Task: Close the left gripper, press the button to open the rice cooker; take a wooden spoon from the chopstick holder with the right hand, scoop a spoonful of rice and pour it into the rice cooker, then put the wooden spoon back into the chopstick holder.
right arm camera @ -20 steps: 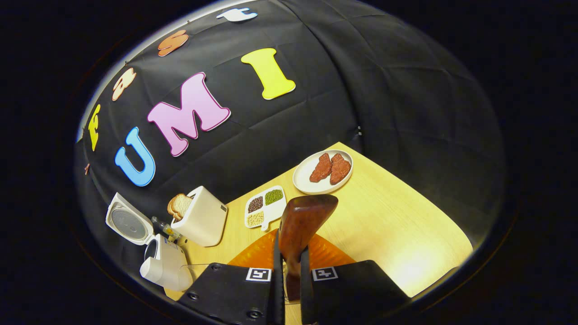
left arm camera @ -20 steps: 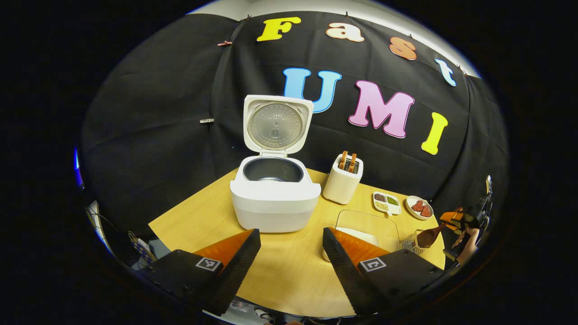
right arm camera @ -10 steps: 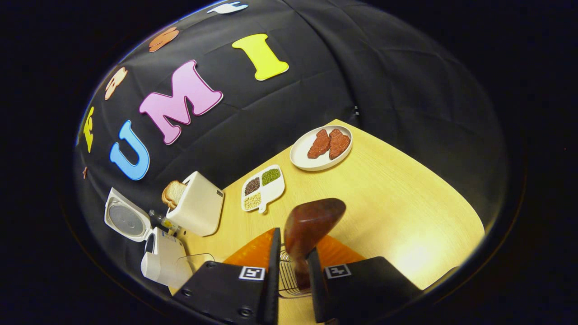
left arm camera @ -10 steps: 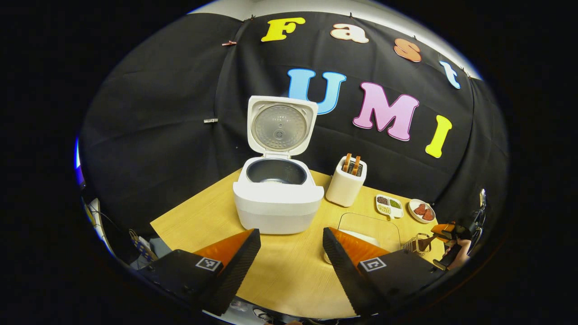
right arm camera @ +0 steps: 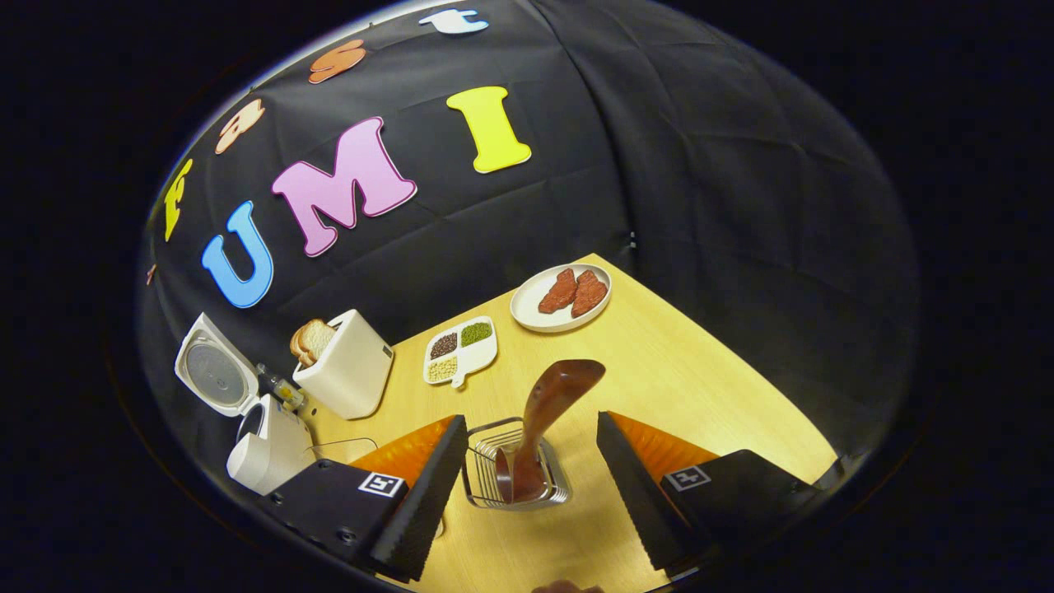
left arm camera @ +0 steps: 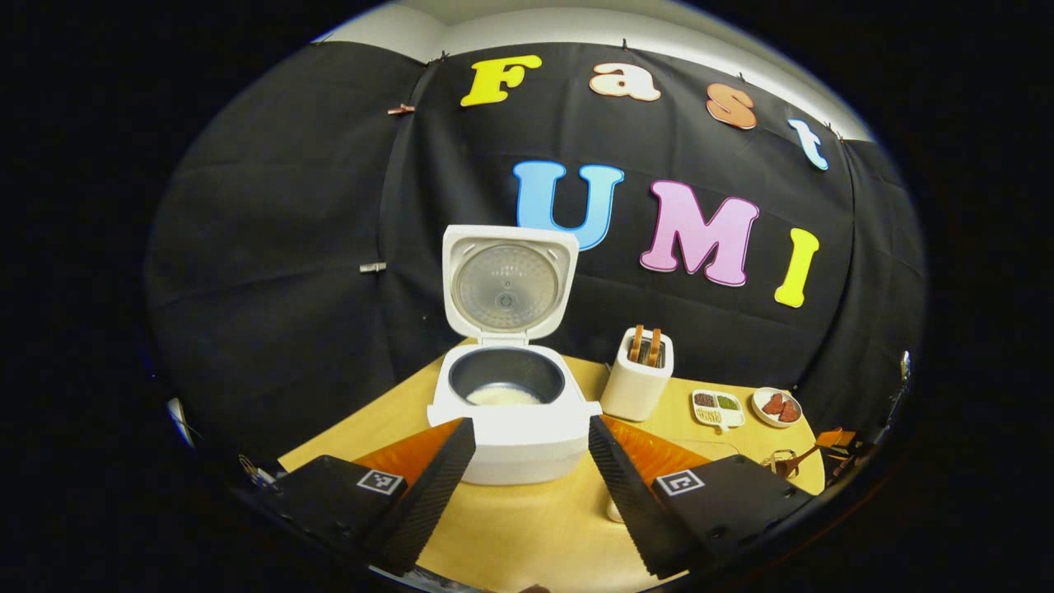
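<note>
Filling the back of the booth is the black cloth wall, with a pale wooden counter [right arm camera: 708,362] below it. On the counter stands the white rice cooker [left arm camera: 512,412], lid up, white rice in its pot. Beside it is a toaster [right arm camera: 350,375] (bread slices in it), then a divided dish [right arm camera: 461,352] and a plate [right arm camera: 560,296]. The wooden spoon [right arm camera: 539,428] stands in the wire chopstick holder [right arm camera: 515,473]. The right claw [right arm camera: 527,486] is wide open, gripping nothing. The left claw [left arm camera: 527,486] is spread open and empty.

The wooden spoon [right arm camera: 543,420] has its lower end hidden inside the chopstick holder [right arm camera: 515,473].
</note>
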`<state>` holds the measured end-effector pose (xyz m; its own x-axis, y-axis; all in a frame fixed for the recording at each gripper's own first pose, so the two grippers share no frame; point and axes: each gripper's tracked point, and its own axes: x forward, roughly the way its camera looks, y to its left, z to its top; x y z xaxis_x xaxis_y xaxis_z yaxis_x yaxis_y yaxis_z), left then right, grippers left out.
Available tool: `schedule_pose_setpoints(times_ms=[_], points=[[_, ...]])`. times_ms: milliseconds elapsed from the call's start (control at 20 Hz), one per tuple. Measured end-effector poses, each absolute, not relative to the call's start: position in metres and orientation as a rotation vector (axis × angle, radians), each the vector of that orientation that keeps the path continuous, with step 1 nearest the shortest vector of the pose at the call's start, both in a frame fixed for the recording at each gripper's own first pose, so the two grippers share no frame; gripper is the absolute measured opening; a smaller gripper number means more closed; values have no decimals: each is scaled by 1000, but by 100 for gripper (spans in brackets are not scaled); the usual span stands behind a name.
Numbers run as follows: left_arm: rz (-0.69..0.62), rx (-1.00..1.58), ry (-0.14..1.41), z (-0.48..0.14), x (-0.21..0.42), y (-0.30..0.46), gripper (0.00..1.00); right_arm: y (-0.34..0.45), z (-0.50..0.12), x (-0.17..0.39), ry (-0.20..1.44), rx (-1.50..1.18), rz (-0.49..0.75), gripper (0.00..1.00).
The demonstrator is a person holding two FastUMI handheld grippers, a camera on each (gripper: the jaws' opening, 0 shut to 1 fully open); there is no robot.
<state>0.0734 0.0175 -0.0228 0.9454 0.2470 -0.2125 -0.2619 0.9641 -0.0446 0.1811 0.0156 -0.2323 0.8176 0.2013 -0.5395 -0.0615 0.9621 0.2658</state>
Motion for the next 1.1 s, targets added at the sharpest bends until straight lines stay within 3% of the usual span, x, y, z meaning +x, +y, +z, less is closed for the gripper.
schedule_pose_setpoints(times_ms=[650,1100], points=[[209,-11,-34,140,195,52,95,-19,-128,153,294,30,79,98],[259,-51,-143,204,298,113,95,-24,-117,148,284,-35,58,99]])
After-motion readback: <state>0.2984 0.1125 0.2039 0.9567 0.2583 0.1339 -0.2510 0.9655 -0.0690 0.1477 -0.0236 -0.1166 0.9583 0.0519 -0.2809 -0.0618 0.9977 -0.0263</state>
